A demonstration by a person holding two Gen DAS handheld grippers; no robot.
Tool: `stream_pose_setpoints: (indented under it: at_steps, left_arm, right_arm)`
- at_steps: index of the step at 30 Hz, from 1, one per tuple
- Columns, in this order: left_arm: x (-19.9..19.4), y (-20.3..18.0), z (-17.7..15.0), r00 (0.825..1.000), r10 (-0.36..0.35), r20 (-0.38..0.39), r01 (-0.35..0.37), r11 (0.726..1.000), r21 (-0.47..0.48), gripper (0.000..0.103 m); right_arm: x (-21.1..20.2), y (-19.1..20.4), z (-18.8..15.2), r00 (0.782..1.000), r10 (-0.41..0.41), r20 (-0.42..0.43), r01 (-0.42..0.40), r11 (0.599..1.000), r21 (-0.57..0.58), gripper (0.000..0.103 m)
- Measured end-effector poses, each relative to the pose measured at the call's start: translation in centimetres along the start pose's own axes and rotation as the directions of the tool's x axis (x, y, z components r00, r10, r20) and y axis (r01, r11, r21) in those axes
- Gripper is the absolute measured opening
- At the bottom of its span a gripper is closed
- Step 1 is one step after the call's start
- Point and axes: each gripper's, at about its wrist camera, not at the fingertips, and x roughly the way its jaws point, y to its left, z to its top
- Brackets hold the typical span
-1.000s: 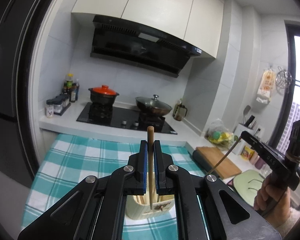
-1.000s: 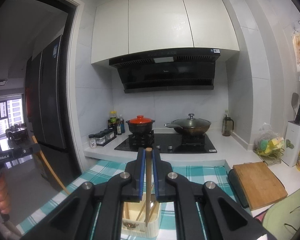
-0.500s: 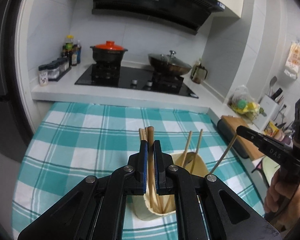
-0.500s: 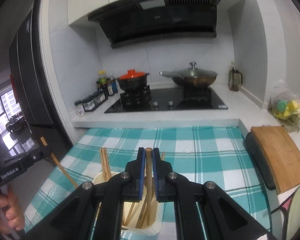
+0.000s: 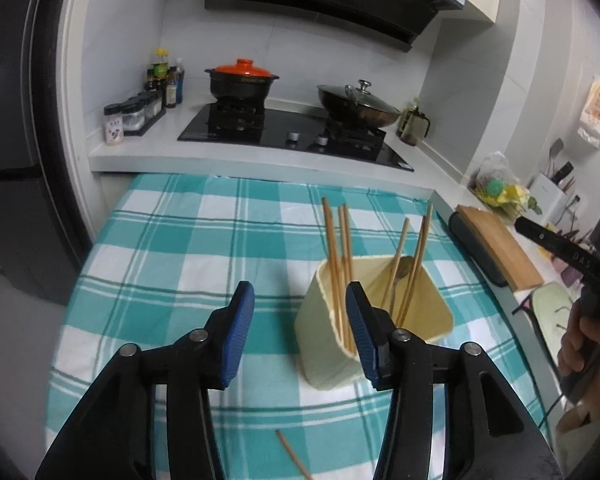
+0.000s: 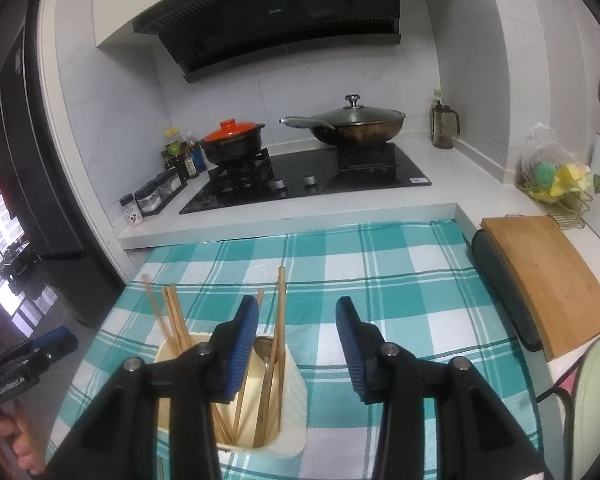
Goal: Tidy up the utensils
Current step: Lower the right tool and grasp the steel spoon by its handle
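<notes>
A cream utensil holder [image 5: 380,322] stands on the teal checked tablecloth [image 5: 204,248] and holds several wooden chopsticks [image 5: 337,240] and a metal spoon [image 5: 401,276]. My left gripper [image 5: 300,324] is open and empty, just left of and above the holder. My right gripper [image 6: 297,340] is open and empty, above the holder's right side [image 6: 290,404]; chopsticks [image 6: 278,332] and the spoon [image 6: 263,350] stand in it. One loose chopstick [image 5: 294,458] lies on the cloth near the left gripper's base.
A white counter with a black hob [image 6: 308,184], an orange-lidded pot [image 6: 234,142] and a wok [image 6: 356,124] lies behind the table. A wooden cutting board [image 6: 540,276] sits to the right. Spice jars [image 5: 130,118] stand at the left.
Both grippers opened and let go of their chopsticks, which now stand in the holder. Both views tilted further down toward the table.
</notes>
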Motion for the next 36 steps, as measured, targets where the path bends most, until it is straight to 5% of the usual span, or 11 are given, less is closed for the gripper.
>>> stream_pose_setpoints:
  at_steps: [8,13,17,23,31,36]
  left_arm:
    - [-7.5,0.9,-11.9,0.996,0.05,-0.075,-0.043,0.995,0.094,0.073]
    - [-8.4,-0.3,-21.2,0.987,0.086,-0.139,-0.08,0.996,0.045,0.074]
    - [-7.9,-1.2,-25.3,0.979,0.117,-0.165,-0.119,0.993,-0.003,0.074]
    - [-9.0,-1.1,-25.1,0.979,0.138,-0.148,-0.141,0.99,-0.006,0.074]
    - [-11.3,-1.1,-23.9,0.987,0.129,-0.1,-0.129,0.992,0.006,0.081]
    - [-10.7,-0.2,-23.9,0.984,0.13,-0.124,-0.134,0.991,-0.024,0.081]
  right_arm:
    - [-10.0,1.0,-8.1,1.0,-0.007,-0.006,0.005,0.981,-0.192,0.041]
    - [-12.6,1.7,-19.4,0.995,-0.022,-0.094,0.0,0.974,-0.225,0.041]
    - [-13.4,2.8,-27.6,0.982,0.01,-0.189,-0.038,0.989,-0.142,0.041]
    - [-12.8,7.3,-31.8,0.94,0.163,-0.301,-0.199,0.976,-0.093,0.041]
    - [-8.0,10.8,-33.2,0.898,0.158,-0.41,-0.214,0.973,-0.092,0.041]
    - [-8.1,11.5,-34.1,0.927,0.044,-0.372,-0.135,0.966,-0.221,0.01]
